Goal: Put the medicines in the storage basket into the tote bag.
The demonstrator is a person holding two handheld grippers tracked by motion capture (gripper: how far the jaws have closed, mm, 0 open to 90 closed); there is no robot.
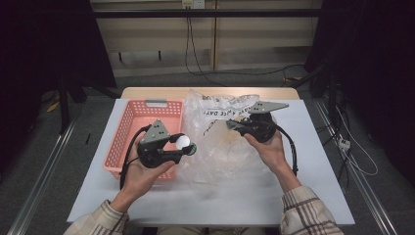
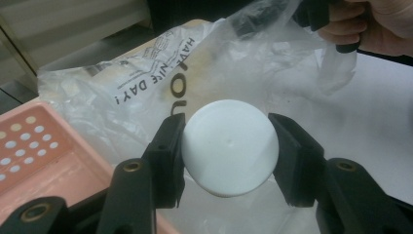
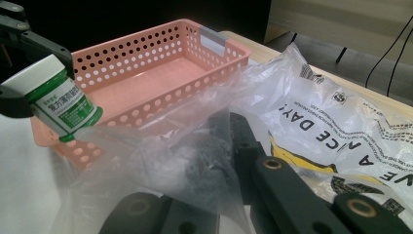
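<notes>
Right now the left tongs (image 1: 188, 147) clamp a small green jar (image 3: 61, 100) by its smooth white lid (image 2: 229, 146), long axis level. The perforated pink basket (image 1: 128, 128) lies just behind them, nearer the left hand. The right tongs (image 1: 234, 125) are pinched shut on the crinkly clear plastic bag (image 1: 215, 147) spread over the counter (image 1: 313, 186).
</notes>
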